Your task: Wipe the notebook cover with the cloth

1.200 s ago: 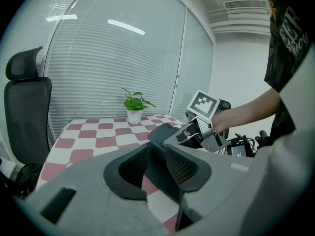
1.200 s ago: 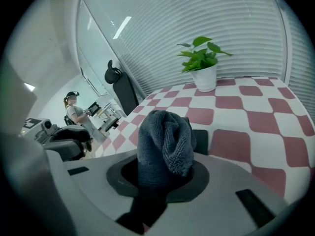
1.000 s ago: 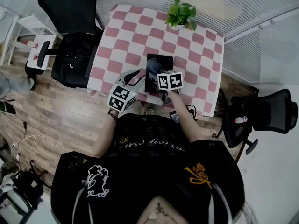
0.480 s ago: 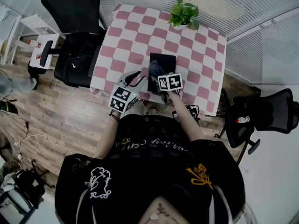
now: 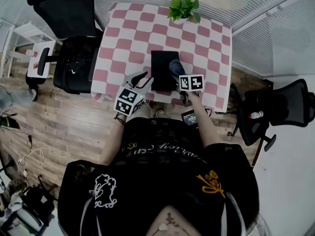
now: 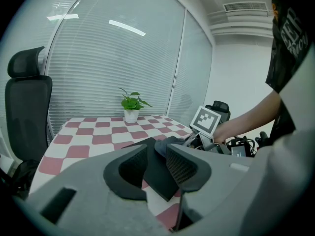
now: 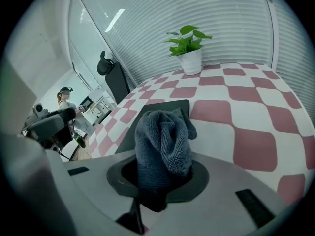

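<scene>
A black notebook lies flat on the pink-and-white checked table, toward its near edge. My right gripper is shut on a bunched grey-blue cloth, which rests at the notebook's right edge. In the right gripper view the cloth fills the jaws of that gripper, with the notebook just beyond. My left gripper hovers by the notebook's near left corner, open with nothing in it. The left gripper view shows the notebook past that gripper, and the cloth beyond.
A potted plant stands at the table's far edge. Black office chairs stand to the left and to the right. A small dark device sits below the table's near edge, by the person's right arm.
My right gripper has carried the cloth rightward from the notebook's middle to its right edge. The left gripper has stayed by the near left corner.
</scene>
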Demonstrator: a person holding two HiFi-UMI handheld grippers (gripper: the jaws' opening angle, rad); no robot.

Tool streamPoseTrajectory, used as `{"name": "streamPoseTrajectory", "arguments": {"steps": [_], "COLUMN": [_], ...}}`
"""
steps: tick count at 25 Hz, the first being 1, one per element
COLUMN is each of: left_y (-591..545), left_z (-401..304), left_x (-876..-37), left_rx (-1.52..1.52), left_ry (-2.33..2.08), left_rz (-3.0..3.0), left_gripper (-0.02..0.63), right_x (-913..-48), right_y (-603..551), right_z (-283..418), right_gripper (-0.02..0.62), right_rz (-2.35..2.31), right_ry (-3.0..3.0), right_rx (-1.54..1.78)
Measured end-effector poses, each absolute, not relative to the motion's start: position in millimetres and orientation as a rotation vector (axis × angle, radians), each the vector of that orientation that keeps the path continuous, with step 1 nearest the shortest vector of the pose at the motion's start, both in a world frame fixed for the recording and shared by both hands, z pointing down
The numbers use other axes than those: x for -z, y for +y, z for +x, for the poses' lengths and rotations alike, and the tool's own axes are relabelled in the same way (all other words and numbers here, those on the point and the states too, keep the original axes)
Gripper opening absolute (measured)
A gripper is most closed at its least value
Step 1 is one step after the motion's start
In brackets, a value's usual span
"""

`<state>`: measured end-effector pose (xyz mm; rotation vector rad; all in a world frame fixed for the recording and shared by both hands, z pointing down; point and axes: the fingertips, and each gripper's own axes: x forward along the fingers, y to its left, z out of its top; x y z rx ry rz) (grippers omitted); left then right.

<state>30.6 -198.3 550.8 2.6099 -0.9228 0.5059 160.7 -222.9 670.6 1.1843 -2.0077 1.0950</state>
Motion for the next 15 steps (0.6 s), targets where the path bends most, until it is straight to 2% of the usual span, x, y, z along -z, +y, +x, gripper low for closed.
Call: {"name": "streamPoseTrajectory", "arguments": {"steps": [9,15], "left_y": [-193,-191], "left_z": [34,28], "left_x": [-549,-549], "left_rx": [-0.51,-0.505], "left_ry": [-0.915,-0.944], "left_rz": [2.614,2.597], "left_gripper": [0.114,0.114], "right_x": [-672,-653], "right_y": [-219,-215], "right_z": [185,165], "right_gripper": [0.081,0.081], "right_rz": [1.26,1.221], "right_ry": [-1.979,-2.059], "right_rx": [-1.133,-1.124]}}
